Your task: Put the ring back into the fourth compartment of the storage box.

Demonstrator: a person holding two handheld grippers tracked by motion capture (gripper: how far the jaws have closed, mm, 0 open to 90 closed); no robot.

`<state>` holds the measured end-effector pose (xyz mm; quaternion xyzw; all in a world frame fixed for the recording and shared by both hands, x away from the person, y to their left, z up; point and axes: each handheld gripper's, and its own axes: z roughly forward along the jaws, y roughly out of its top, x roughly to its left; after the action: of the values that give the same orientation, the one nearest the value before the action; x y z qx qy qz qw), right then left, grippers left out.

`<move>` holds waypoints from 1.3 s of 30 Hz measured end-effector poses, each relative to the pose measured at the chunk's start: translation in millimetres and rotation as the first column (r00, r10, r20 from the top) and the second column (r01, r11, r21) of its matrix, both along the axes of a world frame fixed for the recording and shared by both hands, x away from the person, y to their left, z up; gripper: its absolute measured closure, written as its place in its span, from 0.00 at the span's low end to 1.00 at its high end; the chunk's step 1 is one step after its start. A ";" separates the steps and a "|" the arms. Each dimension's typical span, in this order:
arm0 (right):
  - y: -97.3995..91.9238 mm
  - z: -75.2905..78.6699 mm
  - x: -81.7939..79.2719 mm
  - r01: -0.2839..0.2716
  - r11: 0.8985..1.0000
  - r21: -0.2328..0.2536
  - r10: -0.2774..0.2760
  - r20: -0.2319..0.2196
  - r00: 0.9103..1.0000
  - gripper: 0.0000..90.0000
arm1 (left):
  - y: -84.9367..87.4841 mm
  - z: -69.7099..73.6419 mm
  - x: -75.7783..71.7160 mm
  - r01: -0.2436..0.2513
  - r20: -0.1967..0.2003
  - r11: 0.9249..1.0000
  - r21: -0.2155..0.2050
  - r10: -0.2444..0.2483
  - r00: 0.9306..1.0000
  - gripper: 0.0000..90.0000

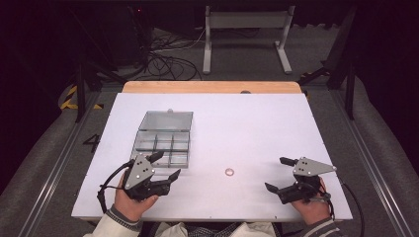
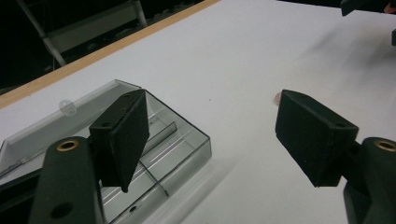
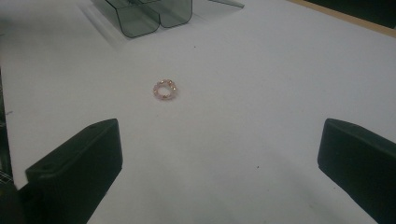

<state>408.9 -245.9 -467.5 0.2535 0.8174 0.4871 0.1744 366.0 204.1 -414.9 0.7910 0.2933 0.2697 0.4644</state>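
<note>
One clear plastic box [image 1: 163, 140] on the white table [image 1: 247, 123], lid folded back flat, six compartments counted in two rows of three, nothing seen in any of them. One small pinkish ring [image 1: 229, 172] lying flat on the bare table, right of the box, well apart from it, roughly midway between the two grippers. Left gripper [image 1: 165, 166] just beside the box's near right corner, jaws spread wide, holding nothing. Right gripper [image 1: 276, 174] near the right front edge, jaws likewise wide, empty, pointed toward the ring [image 3: 165, 89].
</note>
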 end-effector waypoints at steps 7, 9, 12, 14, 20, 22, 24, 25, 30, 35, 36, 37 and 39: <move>0.2 0.1 -0.2 -0.002 1.000 -0.001 0.002 0.000 1.000 0.01 | -8.0 -0.1 3.9 0.022 -0.012 1.000 0.005 -0.022 1.000 0.30; 0.3 0.1 -0.3 -0.003 1.000 -0.001 0.003 -0.001 1.000 0.01 | -9.0 -0.3 4.9 0.030 -0.025 1.000 -0.001 -0.030 0.999 0.30; 0.3 -0.1 -0.3 -0.004 1.000 -0.002 0.004 -0.002 1.000 0.01 | -9.5 -1.1 7.5 0.047 -0.068 0.999 -0.027 -0.048 0.997 0.30; 0.4 -0.2 -0.1 -0.005 1.000 -0.001 0.005 -0.002 1.000 0.01 | -9.8 -1.4 9.9 0.054 -0.083 0.998 -0.035 -0.057 0.995 0.30; 0.6 -0.1 -0.2 -0.006 1.000 -0.001 0.006 -0.003 1.000 0.01 | -17.3 -2.9 16.0 0.079 -0.134 0.996 -0.049 -0.085 0.987 0.31; 0.6 -0.1 -0.3 -0.006 1.000 0.000 0.006 -0.003 1.000 0.01 | -21.2 -3.8 18.2 0.082 -0.146 0.996 -0.044 -0.087 0.985 0.31; 0.6 -0.2 -0.2 -0.007 1.000 0.000 0.007 -0.003 1.000 0.01 | -24.8 -4.9 20.6 0.085 -0.158 0.996 -0.043 -0.090 0.983 0.32; 0.5 -0.3 -0.1 -0.008 1.000 0.002 0.008 -0.004 1.000 0.01 | -26.3 -5.3 21.9 0.083 -0.159 0.996 -0.038 -0.088 0.983 0.32; 0.1 -0.2 -0.2 -0.008 1.000 0.002 0.008 -0.004 1.000 0.01 | -34.4 -8.3 26.7 0.083 -0.180 0.996 -0.034 -0.087 0.980 0.34; 0.0 -0.4 -0.1 -0.011 1.000 0.003 0.011 -0.005 1.000 0.01 | -41.6 -12.4 33.1 0.092 -0.192 0.995 -0.033 -0.097 0.977 0.35; 0.0 -0.5 -0.1 -0.012 1.000 0.003 0.012 -0.006 1.000 0.01 | -43.1 -13.2 34.2 0.097 -0.198 0.995 -0.038 -0.103 0.975 0.35; 0.0 -0.5 -0.1 -0.012 1.000 0.003 0.012 -0.006 1.000 0.01 | -44.6 -13.9 34.9 0.095 -0.204 0.995 -0.043 -0.102 0.974 0.35; 0.0 -0.5 -0.1 -0.011 1.000 0.002 0.011 -0.007 1.000 0.01 | -47.0 -15.4 37.5 0.101 -0.207 0.994 -0.047 -0.108 0.972 0.36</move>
<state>408.9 -246.0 -467.9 0.2508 0.8190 0.4878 0.1684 403.5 157.0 -430.3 0.8207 0.3032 0.1550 0.4588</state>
